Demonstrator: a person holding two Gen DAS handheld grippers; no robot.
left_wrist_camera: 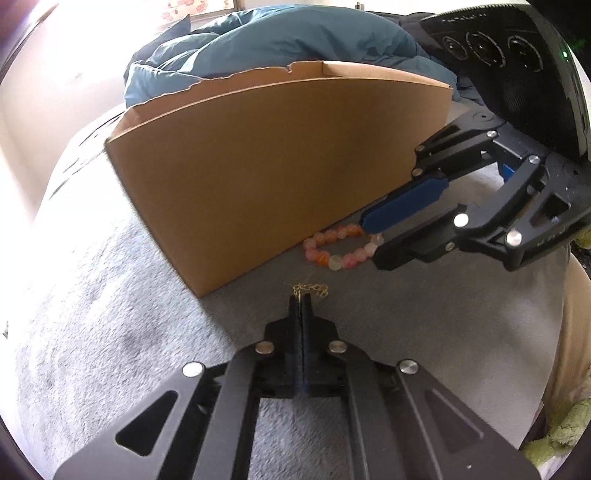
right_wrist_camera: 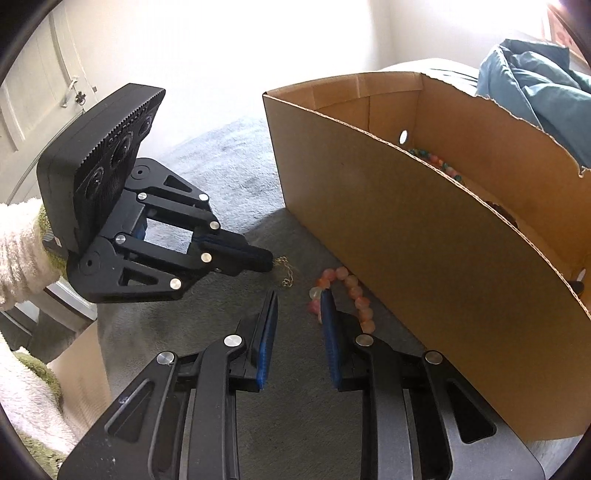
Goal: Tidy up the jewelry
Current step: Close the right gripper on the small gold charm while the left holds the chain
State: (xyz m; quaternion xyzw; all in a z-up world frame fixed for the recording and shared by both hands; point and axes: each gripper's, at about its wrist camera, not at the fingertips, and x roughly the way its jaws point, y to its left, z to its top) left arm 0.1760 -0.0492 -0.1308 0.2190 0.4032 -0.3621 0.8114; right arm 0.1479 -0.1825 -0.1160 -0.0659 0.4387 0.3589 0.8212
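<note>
**A:** ok so the left gripper (left_wrist_camera: 301, 295), bottom centre of its own view, has its two black fingers pressed together on one end of a thin gold chain (left_wrist_camera: 311, 290), the rest of it trailing onto the fuzzy grey blanket (left_wrist_camera: 110, 314). From the other camera it sits at mid-left (right_wrist_camera: 267, 263), same pinch on the chain (right_wrist_camera: 285, 273).

**B:** and the right gripper (right_wrist_camera: 300, 306)?

**A:** Jaws apart, blue pads showing. One finger sits over a pink and orange beaded bracelet (right_wrist_camera: 347, 291), the other is on bare blanket, so nothing's clamped. In the left view it comes in from the right edge (left_wrist_camera: 371, 240) with the tips at the bracelet (left_wrist_camera: 340, 247).

**B:** what's crowding it?

**A:** The open brown cardboard box (left_wrist_camera: 258, 166) fills the middle of the frame. The bracelet lies right at the base of the box wall, so that wall (right_wrist_camera: 424, 240) is tight against the right finger's side. Inside the box, upper right, there's a strand of multicoloured beads (right_wrist_camera: 439, 164).

**B:** anything behind?

**A:** A crumpled teal duvet (left_wrist_camera: 295, 33) at the top, behind the box.
</note>
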